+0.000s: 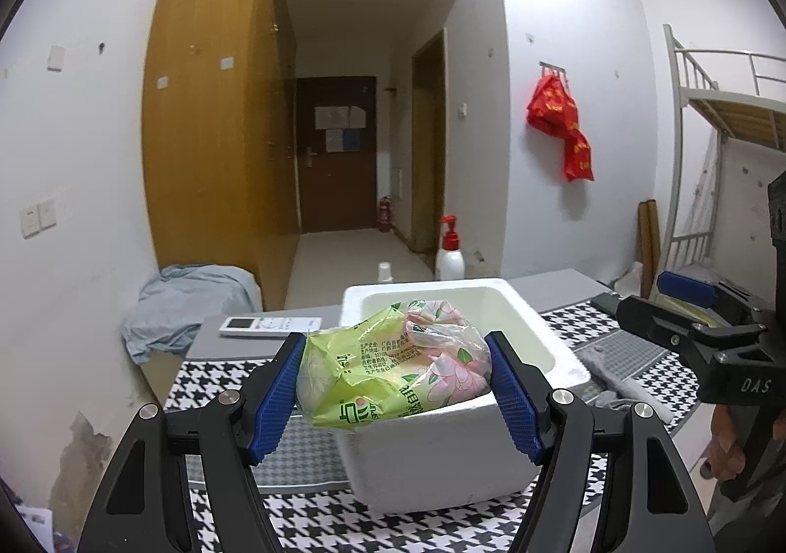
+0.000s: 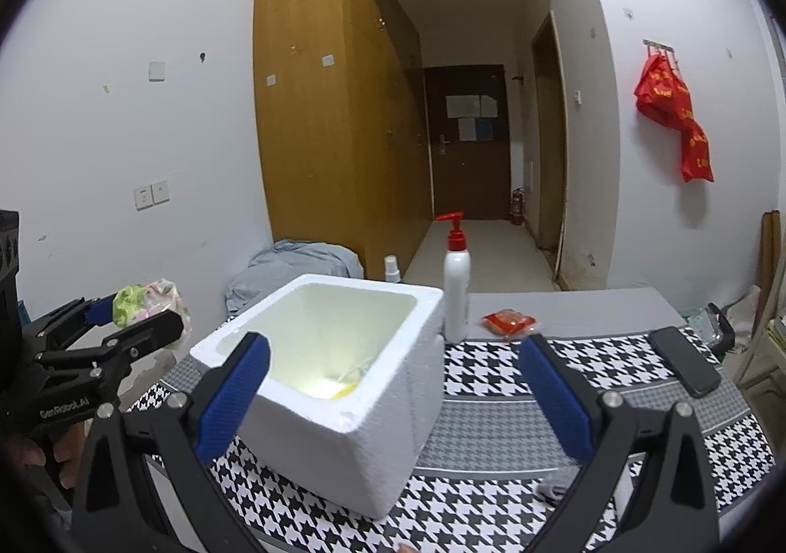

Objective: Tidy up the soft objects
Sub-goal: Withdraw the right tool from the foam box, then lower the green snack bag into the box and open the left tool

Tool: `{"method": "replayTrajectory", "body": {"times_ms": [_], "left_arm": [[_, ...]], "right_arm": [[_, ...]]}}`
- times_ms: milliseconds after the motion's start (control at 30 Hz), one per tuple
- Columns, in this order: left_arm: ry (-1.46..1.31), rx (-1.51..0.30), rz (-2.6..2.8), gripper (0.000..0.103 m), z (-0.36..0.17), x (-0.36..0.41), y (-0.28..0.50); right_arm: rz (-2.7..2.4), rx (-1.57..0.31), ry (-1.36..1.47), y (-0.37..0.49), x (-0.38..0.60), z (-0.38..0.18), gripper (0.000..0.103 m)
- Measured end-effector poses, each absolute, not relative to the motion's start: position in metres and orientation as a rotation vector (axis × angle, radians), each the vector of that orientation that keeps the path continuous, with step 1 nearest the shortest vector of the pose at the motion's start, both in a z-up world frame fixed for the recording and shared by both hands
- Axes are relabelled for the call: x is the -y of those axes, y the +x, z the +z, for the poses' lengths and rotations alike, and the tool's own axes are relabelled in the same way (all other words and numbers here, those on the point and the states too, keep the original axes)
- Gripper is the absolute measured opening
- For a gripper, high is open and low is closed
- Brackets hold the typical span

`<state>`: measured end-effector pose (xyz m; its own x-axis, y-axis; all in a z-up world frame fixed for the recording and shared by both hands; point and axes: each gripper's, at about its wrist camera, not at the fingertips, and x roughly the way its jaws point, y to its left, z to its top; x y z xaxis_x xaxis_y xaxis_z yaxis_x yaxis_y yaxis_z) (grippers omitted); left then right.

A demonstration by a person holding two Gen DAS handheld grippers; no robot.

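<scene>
My left gripper is shut on a soft green and pink tissue pack and holds it in the air above the near left rim of a white foam box. The pack and the left gripper also show at the left of the right wrist view. My right gripper is open and empty, just in front of the foam box. Something yellow lies at the bottom of the box. A grey cloth lies on the mat right of the box.
The table has a houndstooth mat. On it stand a white pump bottle, a red snack packet, a black phone and a white remote. A blue-grey cloth heap lies at the table's far left.
</scene>
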<state>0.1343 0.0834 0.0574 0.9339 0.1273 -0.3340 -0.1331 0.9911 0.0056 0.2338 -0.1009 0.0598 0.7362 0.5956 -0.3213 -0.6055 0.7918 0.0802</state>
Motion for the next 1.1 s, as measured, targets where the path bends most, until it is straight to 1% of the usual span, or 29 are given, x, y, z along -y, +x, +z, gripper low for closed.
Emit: {"method": "replayTrajectory", "body": {"times_ms": [667, 1100], "left_arm": [[-0.020, -0.397, 0.081, 0.073, 0.058, -0.069, 0.180], [-0.036, -0.481, 0.070, 0.073, 0.049, -0.069, 0.212]], "right_arm": [[0.531, -0.354, -0.011, 0.227, 0.150, 0.047, 0.102], [0.502, -0.370, -0.002, 0.225, 0.162, 0.039, 0.102]]}}
